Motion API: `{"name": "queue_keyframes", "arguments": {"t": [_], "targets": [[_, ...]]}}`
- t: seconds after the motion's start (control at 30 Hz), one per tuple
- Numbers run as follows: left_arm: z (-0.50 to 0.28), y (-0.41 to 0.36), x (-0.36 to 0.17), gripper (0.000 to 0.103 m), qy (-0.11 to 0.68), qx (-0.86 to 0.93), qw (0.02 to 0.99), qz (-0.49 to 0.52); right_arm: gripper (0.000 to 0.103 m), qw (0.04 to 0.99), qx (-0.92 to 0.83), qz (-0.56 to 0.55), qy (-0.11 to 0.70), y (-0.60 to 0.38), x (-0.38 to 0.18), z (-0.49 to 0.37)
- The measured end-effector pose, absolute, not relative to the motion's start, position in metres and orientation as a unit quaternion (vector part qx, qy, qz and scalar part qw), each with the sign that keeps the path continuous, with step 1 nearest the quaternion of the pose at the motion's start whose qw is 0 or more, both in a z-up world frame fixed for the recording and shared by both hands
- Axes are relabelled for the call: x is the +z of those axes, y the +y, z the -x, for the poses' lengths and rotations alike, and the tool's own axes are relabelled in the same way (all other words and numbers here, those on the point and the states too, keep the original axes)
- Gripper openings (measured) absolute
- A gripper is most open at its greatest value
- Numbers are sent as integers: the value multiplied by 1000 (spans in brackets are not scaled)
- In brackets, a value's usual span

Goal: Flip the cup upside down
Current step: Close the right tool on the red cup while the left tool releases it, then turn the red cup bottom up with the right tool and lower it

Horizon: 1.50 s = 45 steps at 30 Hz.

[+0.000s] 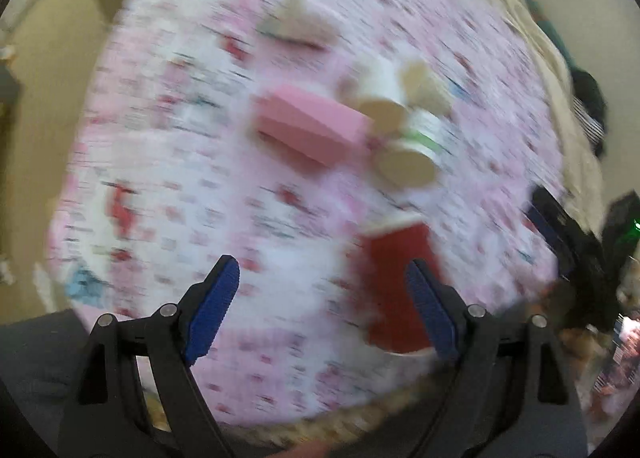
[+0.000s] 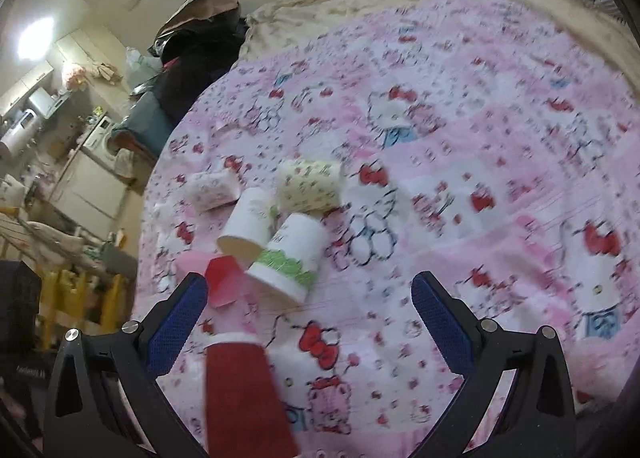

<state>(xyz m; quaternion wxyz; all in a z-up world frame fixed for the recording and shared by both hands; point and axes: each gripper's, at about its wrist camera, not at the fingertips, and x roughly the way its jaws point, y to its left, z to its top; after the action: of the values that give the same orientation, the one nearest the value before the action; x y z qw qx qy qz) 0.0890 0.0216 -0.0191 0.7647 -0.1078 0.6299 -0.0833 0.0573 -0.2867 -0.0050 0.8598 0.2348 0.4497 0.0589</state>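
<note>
A dark red cup (image 1: 394, 290) with a white rim stands on the pink patterned bed cover, just inside my left gripper's right finger; the view is blurred. My left gripper (image 1: 326, 308) is open and holds nothing. In the right wrist view the red cup (image 2: 242, 394) stands low between my right gripper's fingers, nearer the left one. My right gripper (image 2: 310, 318) is open and empty. Whether the cup stands rim up or down I cannot tell for sure.
A white cup with a green band (image 2: 286, 262) and a plain white cup (image 2: 248, 223) lie on their sides. A spotted cream cup (image 2: 310, 185), a pale pink cup (image 2: 212, 189), a small red cup (image 2: 224, 280) and a pink box (image 1: 308, 123) lie nearby. The bed edge (image 2: 148, 217) is at left.
</note>
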Motion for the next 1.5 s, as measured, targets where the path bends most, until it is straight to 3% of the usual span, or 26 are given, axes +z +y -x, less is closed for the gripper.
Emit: {"name": "queue_keyframes", "arguments": {"t": [0.27, 0.43, 0.73, 0.9, 1.07, 1.3, 1.5], "targets": [[-71, 40, -38, 83, 581, -22, 812, 55, 103, 820, 119, -211, 519, -254, -29, -68], [-68, 42, -59, 83, 592, -13, 803, 65, 90, 766, 132, -148, 612, -231, -57, -86], [-66, 38, -53, 88, 583, -28, 809, 67, 90, 715, 154, 25, 681, -181, -76, -108], [-66, 39, -53, 88, 584, -33, 808, 75, 72, 688, 145, 84, 706, -168, -90, -115], [-66, 39, -51, 88, 588, -59, 801, 99, 72, 705, 162, 52, 689, -174, -77, -110], [-47, -1, -19, 88, 535, -163, 826, 74, 71, 783, 213, -105, 576, -197, -11, -99], [-33, -28, -15, 88, 534, -246, 807, 61, 70, 800, 220, -183, 528, -197, -2, -84]]}}
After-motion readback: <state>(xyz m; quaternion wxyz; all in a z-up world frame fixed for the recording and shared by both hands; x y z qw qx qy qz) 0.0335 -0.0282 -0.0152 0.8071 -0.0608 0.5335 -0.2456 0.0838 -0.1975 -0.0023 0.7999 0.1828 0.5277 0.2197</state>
